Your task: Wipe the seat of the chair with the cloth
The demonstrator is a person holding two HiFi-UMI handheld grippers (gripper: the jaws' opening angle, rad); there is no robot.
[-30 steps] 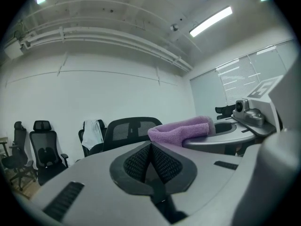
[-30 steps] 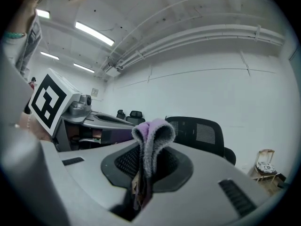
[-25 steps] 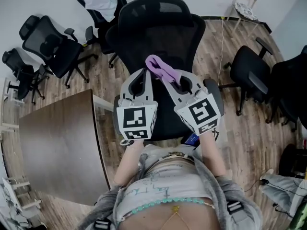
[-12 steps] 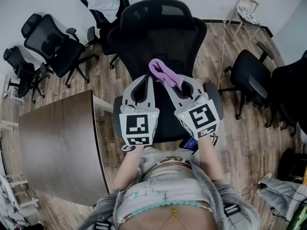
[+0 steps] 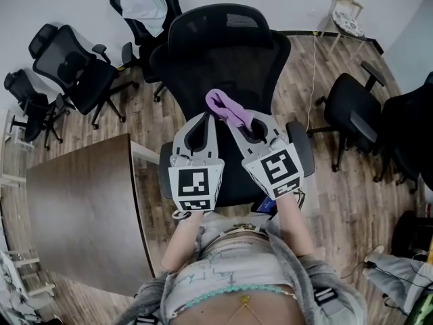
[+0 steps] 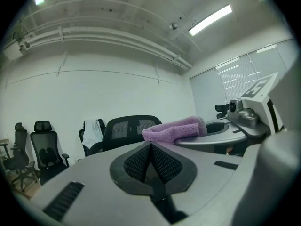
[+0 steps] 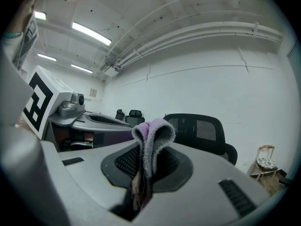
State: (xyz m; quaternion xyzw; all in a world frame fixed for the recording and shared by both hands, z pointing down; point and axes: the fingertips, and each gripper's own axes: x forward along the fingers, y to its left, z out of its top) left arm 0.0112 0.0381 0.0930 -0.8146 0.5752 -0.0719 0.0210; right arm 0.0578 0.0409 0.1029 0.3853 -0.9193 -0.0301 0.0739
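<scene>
A black mesh-backed office chair (image 5: 223, 53) stands right in front of me, its seat (image 5: 233, 175) mostly covered by both grippers. My right gripper (image 5: 233, 119) is shut on a folded purple cloth (image 5: 226, 107), which sticks out past its tip above the seat's back part. In the right gripper view the cloth (image 7: 151, 140) rises in a loop from between the closed jaws. My left gripper (image 5: 206, 114) hangs beside it, shut with nothing in it. The left gripper view shows its pads pressed together and the cloth (image 6: 176, 128) just to the right.
A dark wooden table (image 5: 81, 208) lies at my left. Several other black office chairs (image 5: 74, 66) stand at the far left, one (image 5: 352, 103) at the right. A garment hangs over a chair (image 5: 142, 2) at the back. A small white stool (image 5: 348, 12) is at the far right.
Both grippers have drifted slightly nearer to me over the seat, the cloth still clamped in the right one. Nothing was let go or taken up.
</scene>
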